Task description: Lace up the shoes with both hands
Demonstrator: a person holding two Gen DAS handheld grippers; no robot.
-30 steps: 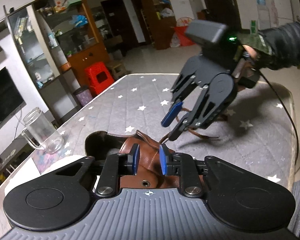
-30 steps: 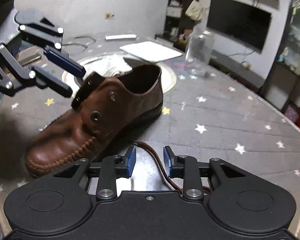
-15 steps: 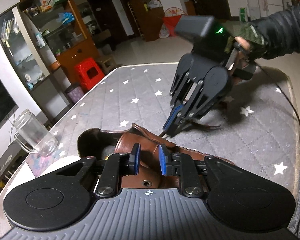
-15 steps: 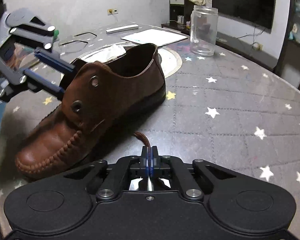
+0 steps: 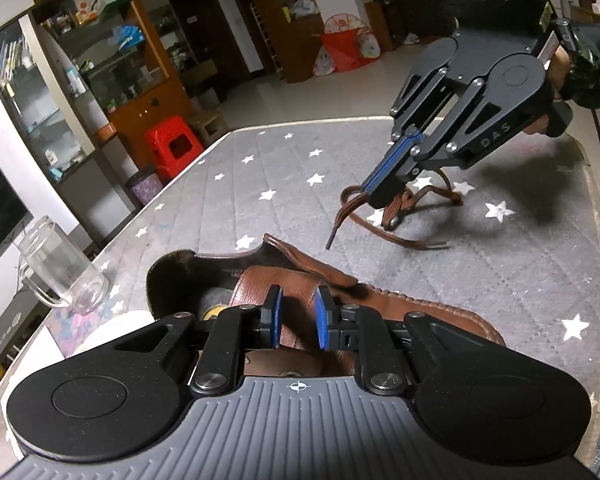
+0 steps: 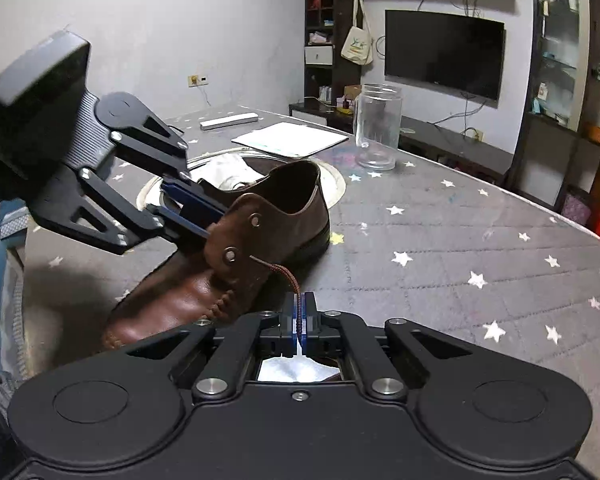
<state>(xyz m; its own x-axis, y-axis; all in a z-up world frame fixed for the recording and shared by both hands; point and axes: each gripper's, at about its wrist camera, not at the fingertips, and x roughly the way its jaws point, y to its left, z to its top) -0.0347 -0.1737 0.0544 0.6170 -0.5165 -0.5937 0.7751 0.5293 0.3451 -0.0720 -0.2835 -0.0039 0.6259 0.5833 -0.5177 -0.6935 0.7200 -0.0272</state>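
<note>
A brown leather shoe (image 6: 236, 256) lies on the grey star-patterned table, also seen in the left wrist view (image 5: 300, 280). My left gripper (image 5: 297, 316) holds its jaws partly apart around the near eyelet flap; whether the pads press the flap I cannot tell. It shows in the right wrist view (image 6: 204, 216) at the flap with two metal eyelets. My right gripper (image 6: 299, 312) is shut on a brown lace (image 6: 288, 276), whose tip points at the lower eyelet (image 6: 231, 255). In the left wrist view the right gripper (image 5: 374, 192) holds the lace (image 5: 380, 224) above the table, the rest trailing behind.
A clear glass mug (image 6: 378, 126) stands beyond the shoe, also in the left wrist view (image 5: 64, 268). White paper (image 6: 290, 140) and a remote (image 6: 229, 121) lie at the far table end. A round inset (image 6: 336, 184) is under the heel. A red stool (image 5: 174, 146) is on the floor.
My right gripper shut on the lace, lifted it off the table and brought its tip toward the lower eyelet. My left gripper stayed at the eyelet flap.
</note>
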